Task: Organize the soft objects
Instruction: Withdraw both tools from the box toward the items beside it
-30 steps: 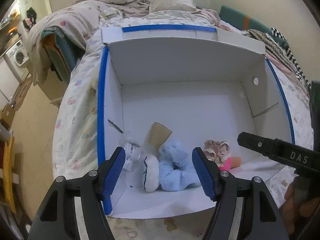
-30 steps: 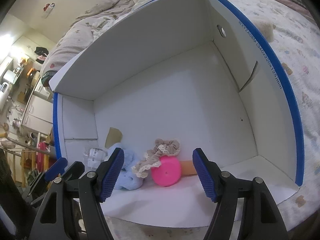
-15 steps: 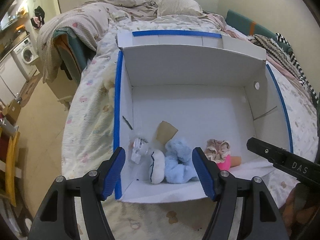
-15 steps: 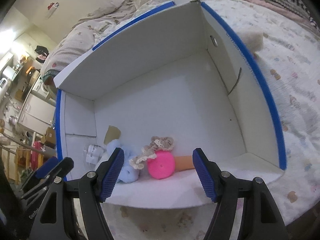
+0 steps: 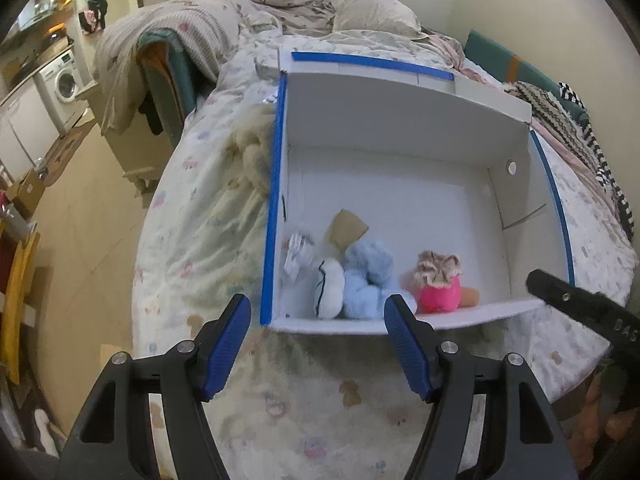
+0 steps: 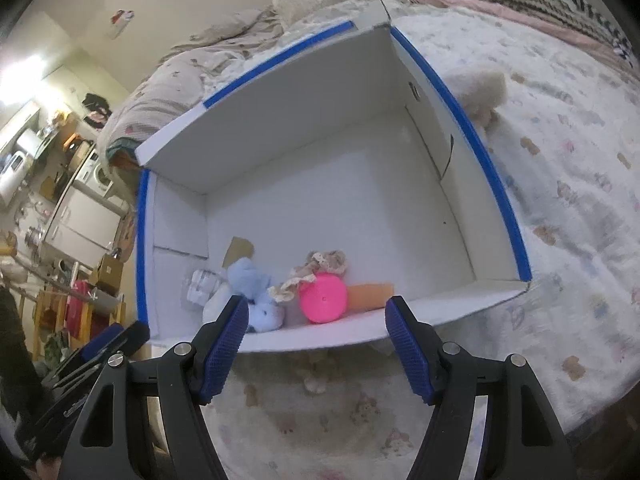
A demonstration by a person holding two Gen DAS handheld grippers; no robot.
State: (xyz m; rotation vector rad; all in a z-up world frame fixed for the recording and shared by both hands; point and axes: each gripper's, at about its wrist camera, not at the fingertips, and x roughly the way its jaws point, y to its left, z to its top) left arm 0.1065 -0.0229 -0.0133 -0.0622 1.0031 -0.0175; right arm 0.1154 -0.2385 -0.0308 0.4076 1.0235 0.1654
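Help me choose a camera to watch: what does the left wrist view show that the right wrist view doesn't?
Only the left wrist view shows the cream plush outside the box's left wall. Only the right wrist view shows the fluffy cream toy beyond the right wall. Both show the white box, the blue plush, the pink toy, and open, empty grippers: left gripper, right gripper.

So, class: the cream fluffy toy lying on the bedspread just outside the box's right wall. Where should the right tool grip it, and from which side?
Grip the cream fluffy toy across its rounded upper bulk, coming from above and from the open bedspread side. The box wall stands right against its other side, leaving no room for a finger there. The right tool is open and empty.
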